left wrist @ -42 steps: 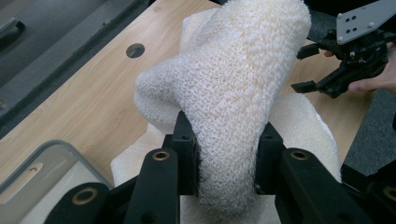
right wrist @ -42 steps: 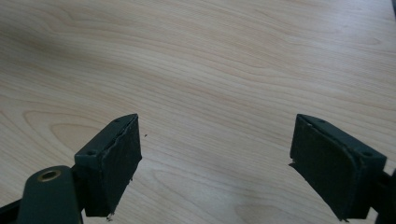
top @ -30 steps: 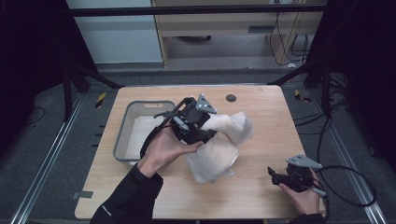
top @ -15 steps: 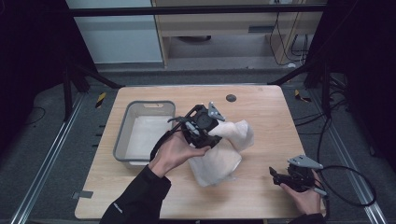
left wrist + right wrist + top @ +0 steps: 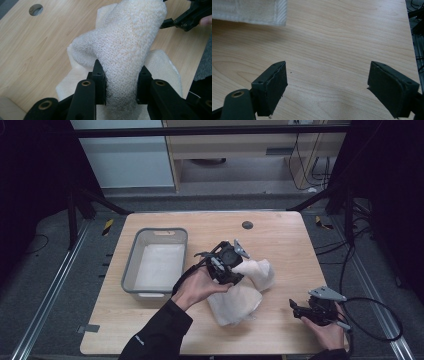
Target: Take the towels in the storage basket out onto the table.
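A white knitted towel (image 5: 250,280) lies bunched near the middle of the wooden table (image 5: 280,235). My left gripper (image 5: 235,266) is shut on a thick fold of the towel (image 5: 125,50), which bulges up between its two black jaws and hangs over the flat part of the cloth. At the front right my right gripper (image 5: 300,310) rests low over the bare wood, open, with nothing between its fingers (image 5: 272,87). A hemmed corner of the towel (image 5: 252,12) shows at the top left of the right gripper view.
A grey plastic bin (image 5: 155,262) with a white cloth lying in its bottom stands at the left of the table. A round cable hole (image 5: 247,225) sits near the far edge. A black cable (image 5: 380,320) loops off the table's right side.
My left gripper has moved right and toward the front with the towel fold in it, dragging the cloth along. The right gripper has barely shifted.
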`<state>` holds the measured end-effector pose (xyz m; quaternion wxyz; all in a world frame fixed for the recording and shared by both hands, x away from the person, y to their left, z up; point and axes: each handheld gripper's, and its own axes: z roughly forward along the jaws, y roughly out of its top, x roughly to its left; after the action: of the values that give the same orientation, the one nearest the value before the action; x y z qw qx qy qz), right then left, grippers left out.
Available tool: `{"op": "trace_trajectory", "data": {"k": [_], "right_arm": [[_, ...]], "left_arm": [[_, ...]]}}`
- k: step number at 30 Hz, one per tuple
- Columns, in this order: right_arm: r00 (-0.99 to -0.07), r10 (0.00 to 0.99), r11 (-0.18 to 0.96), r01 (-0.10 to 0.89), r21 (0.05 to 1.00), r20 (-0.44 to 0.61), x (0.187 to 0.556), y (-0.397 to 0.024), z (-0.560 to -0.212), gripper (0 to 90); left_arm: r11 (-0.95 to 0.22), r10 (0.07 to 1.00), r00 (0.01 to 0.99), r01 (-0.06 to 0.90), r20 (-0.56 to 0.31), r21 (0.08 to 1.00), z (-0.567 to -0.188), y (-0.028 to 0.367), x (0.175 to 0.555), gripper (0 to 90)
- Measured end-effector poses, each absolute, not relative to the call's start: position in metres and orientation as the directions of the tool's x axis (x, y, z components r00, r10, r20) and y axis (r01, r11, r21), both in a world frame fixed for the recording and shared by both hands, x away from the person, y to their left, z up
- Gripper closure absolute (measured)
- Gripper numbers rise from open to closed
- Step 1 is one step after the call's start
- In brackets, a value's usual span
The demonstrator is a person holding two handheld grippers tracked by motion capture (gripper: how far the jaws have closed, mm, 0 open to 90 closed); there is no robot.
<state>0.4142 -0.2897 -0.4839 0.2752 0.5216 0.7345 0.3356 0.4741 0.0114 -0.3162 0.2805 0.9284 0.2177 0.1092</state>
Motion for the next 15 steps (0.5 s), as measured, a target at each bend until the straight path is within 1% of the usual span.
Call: {"op": "trace_trajectory", "data": {"k": [9, 15], "right_arm": [[-0.306, 0.951, 0.232, 0.578, 0.782, -0.056, 0.415, -0.289, -0.485, 15.1], [-0.309, 0.949, 0.239, 0.578, 0.780, -0.062, 0.415, -0.290, -0.486, 14.7]], "left_arm": [[-0.769, 0.455, 0.887, 0.350, 0.075, 0.535, -0.336, 0.005, 0.480, 67.8], [-0.763, 0.459, 0.887, 0.360, 0.057, 0.537, -0.346, 0.004, 0.484, 66.9]]}}
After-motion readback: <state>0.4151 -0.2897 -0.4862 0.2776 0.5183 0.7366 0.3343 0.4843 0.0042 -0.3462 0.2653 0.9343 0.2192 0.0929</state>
